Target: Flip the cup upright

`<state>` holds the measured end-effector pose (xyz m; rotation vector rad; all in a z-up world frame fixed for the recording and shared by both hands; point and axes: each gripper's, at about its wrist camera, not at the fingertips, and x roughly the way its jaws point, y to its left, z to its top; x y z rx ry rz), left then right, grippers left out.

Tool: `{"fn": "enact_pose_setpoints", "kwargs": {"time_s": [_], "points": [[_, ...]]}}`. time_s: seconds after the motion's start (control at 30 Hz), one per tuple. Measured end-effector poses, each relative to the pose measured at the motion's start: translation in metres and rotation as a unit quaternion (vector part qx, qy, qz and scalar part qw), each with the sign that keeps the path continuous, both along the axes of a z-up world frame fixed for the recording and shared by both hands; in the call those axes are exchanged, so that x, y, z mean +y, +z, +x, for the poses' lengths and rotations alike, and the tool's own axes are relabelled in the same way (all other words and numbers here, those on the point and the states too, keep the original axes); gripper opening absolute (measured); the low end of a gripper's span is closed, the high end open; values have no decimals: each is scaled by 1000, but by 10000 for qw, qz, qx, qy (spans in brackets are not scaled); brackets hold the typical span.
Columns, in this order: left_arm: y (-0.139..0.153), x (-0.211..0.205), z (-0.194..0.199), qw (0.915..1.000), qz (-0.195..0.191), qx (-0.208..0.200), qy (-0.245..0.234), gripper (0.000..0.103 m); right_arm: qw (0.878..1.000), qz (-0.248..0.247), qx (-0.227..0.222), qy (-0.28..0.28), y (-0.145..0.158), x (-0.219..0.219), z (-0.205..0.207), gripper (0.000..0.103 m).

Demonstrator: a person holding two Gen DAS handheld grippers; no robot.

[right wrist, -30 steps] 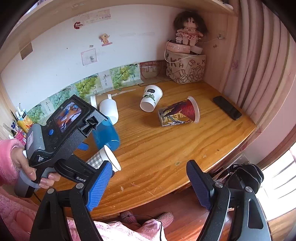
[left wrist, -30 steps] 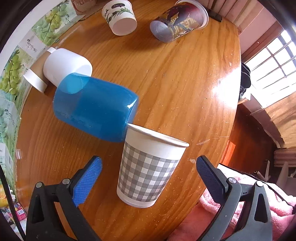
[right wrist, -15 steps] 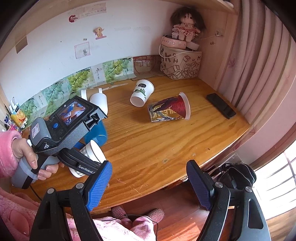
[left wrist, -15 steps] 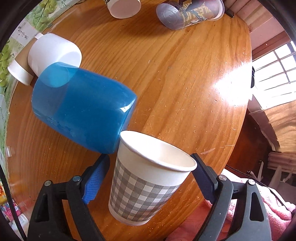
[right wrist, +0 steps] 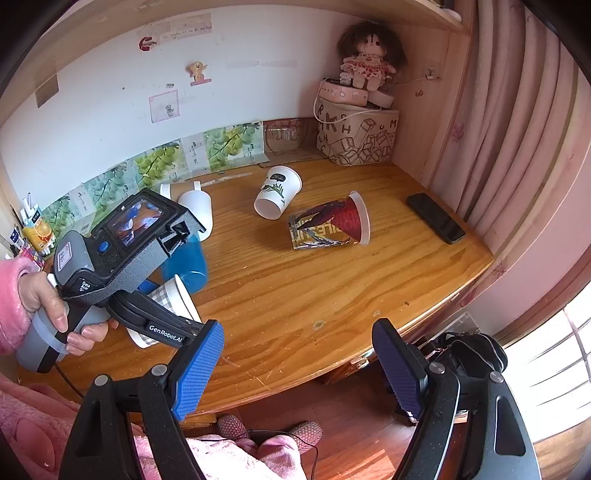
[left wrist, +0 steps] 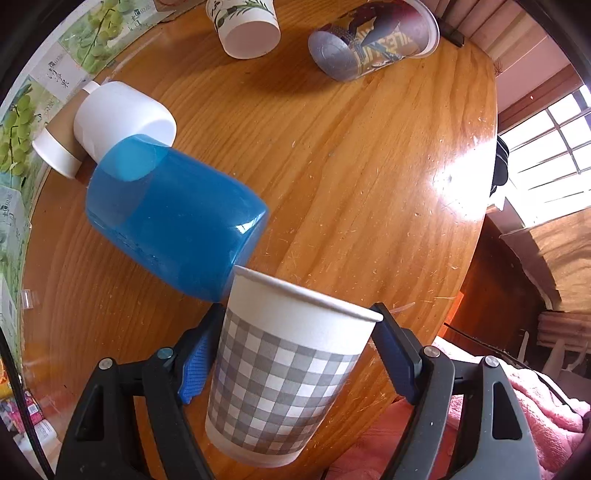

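A grey-and-white checked paper cup point(left wrist: 280, 373) lies on its side at the near edge of the wooden table point(left wrist: 351, 184), mouth toward the table's middle. My left gripper point(left wrist: 295, 354) is shut on the checked cup, one blue pad on each side below the rim. The right wrist view shows that gripper point(right wrist: 162, 314) around the cup point(right wrist: 173, 299). My right gripper point(right wrist: 295, 365) is open and empty, off the table's front edge.
A blue cup point(left wrist: 173, 225) lies on its side touching the checked cup's rim. A white mug point(left wrist: 122, 118), a leaf-print cup point(left wrist: 247, 26) and a printed cup point(left wrist: 373, 40) also lie tipped. A phone point(right wrist: 436, 218) is at the right edge.
My left gripper moved forward around the checked cup and closed on it. The right gripper stayed open and shifted slightly.
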<state>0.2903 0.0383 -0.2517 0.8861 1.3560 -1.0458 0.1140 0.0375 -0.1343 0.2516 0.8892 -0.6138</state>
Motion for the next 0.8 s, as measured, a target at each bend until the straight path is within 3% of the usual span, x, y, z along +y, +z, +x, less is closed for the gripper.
{"fn": "enact_pose_setpoints", "kwargs": {"time_s": [0.33, 0.8], "points": [[47, 0, 7, 9966, -781, -22, 255, 80, 9996, -219, -101, 141, 9, 3, -3, 83], [61, 14, 17, 9897, -1266, -48, 663, 80, 9992, -275, -129, 264, 11, 4, 2, 83]]}}
